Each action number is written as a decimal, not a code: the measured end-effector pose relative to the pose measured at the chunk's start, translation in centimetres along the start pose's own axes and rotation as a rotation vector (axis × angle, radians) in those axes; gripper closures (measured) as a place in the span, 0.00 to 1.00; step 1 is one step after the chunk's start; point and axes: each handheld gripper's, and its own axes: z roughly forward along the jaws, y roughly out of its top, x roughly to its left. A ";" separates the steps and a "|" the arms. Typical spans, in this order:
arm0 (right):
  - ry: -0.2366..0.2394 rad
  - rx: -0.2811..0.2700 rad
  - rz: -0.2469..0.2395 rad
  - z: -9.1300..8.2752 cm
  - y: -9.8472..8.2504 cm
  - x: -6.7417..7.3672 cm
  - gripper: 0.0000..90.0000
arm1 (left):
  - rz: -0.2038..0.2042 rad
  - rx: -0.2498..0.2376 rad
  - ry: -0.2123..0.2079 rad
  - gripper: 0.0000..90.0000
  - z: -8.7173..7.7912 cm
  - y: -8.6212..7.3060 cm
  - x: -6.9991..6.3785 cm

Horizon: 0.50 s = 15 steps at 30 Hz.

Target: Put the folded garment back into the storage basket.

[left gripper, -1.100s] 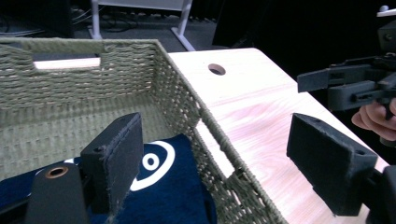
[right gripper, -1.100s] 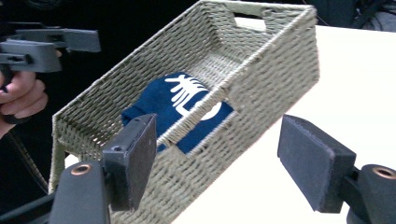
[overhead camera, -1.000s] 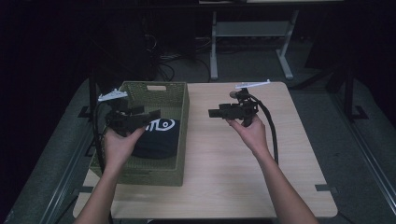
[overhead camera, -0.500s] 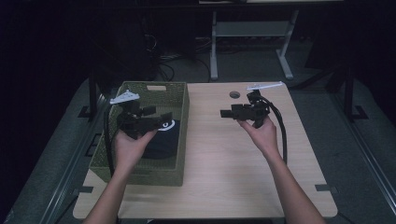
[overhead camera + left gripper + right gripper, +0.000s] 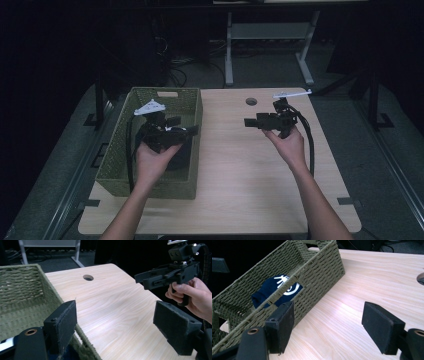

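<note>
A green woven basket [image 5: 120,150] stood on the left part of the light wooden table [image 5: 235,190], its long side running away from the person. Inside it lay a dark blue cloth item with a white print [image 5: 277,289], resting on the basket's floor toward the near half; in the high view most of it was covered by the hand above it.

The left gripper [image 5: 192,130] was held over the basket, near its right wall, pointing toward the table's bare middle. Its jaws stood wide apart with nothing between them: in the left gripper view the two black pads framed only the basket's rim and the bare wood beyond.

A round hole [image 5: 251,101] sat in the tabletop near the far edge, between the two grippers.

The right gripper [image 5: 248,122] hovered above the right half of the table, aimed leftward at the basket and well apart from it. Its jaws were also spread wide and empty, having just been opening a little further; the right gripper view showed the basket's side wall and the blue cloth beyond the pads.
</note>
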 end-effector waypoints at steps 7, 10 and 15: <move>-0.024 -0.002 0.006 -0.8 -0.5 -0.8 0.29 | 0.021 0.004 -0.008 0.20 0.9 0.0 -1.0; -0.038 -0.011 0.016 -1.3 -0.8 -1.3 0.28 | 0.026 0.005 -0.019 0.20 1.4 0.0 -1.4; -0.048 -0.007 0.030 -1.9 -1.5 -2.2 0.28 | 0.027 0.004 -0.043 0.20 2.1 0.0 -2.2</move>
